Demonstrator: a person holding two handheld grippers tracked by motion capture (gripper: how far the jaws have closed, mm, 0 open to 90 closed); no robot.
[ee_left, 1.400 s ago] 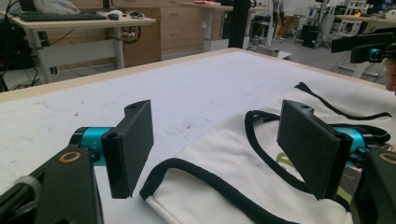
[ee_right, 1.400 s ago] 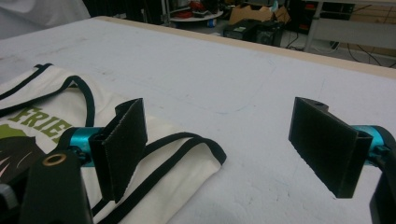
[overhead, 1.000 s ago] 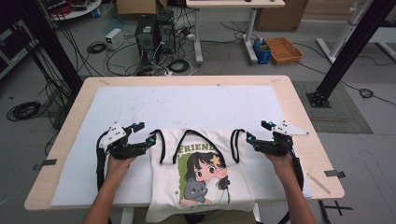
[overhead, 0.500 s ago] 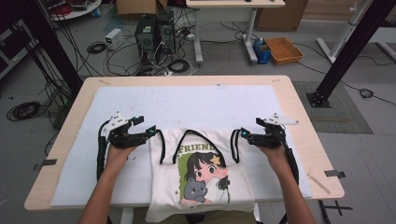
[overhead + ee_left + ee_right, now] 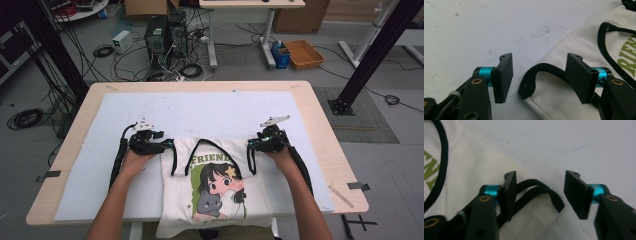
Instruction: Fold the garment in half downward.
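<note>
Meanwhile, both grippers are gaping wide, gripping nothing: the left gripper (image 5: 167,145) and right gripper (image 5: 251,145) are straddling the tote bag's (image 5: 215,192) 2 top corners, white mat (image 5: 200,112) lying open beyond.

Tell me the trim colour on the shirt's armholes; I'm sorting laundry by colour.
Black, on the cream shirt; the left gripper view shows the armhole trim best.

White mat (image 5: 200,112) covers wooden table (image 5: 330,145), bag (image 5: 215,195) atop.

High view overlooks table (image 5: 320,125); gripper views (close) share it.
</note>
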